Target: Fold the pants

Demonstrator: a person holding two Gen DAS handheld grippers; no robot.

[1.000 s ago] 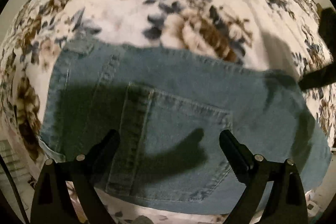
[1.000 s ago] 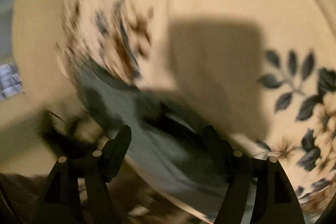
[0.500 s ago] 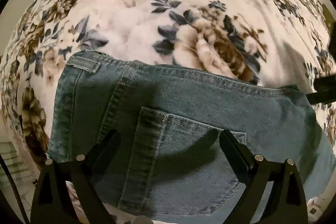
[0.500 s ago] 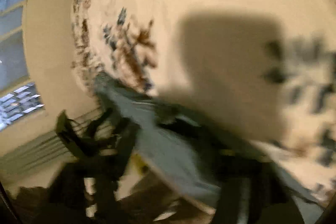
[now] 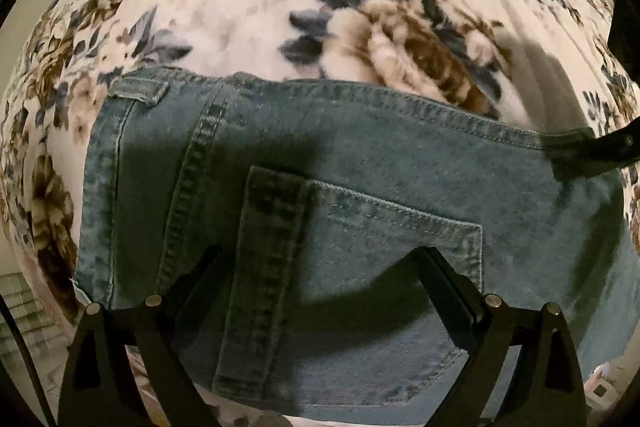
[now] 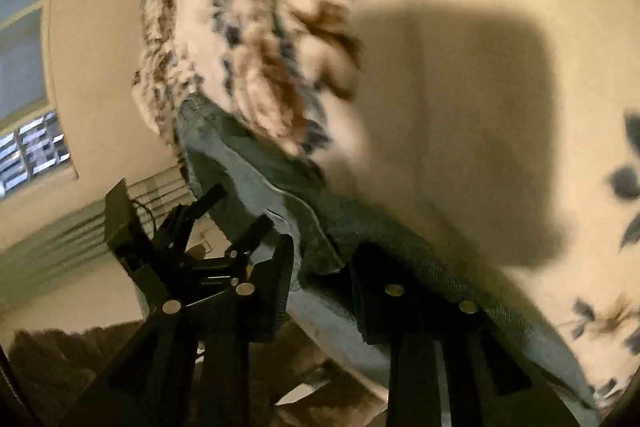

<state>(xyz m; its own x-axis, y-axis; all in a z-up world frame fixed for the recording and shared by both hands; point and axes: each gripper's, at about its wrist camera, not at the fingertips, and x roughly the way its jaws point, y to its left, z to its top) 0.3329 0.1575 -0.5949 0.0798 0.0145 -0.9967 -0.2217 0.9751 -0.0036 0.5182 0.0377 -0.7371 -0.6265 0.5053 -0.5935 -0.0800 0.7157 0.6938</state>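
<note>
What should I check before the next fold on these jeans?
1. Left gripper jaws wide apart over the back pocket, holding nothing: ok if a fresh grab is planned.
2. Right gripper at the jeans' edge, denim between its jaws: whether it is pinched, cannot tell, the view is blurred.
3. Waistband lies straight on the blanket: ok.
4. Pocket side lies flat, no big wrinkles: ok.
5. Legs and how they are stacked: out of view, cannot tell.
6. Grippers apart from each other: ok, the right one's tip shows only at the jeans' far right edge in the left view.
</note>
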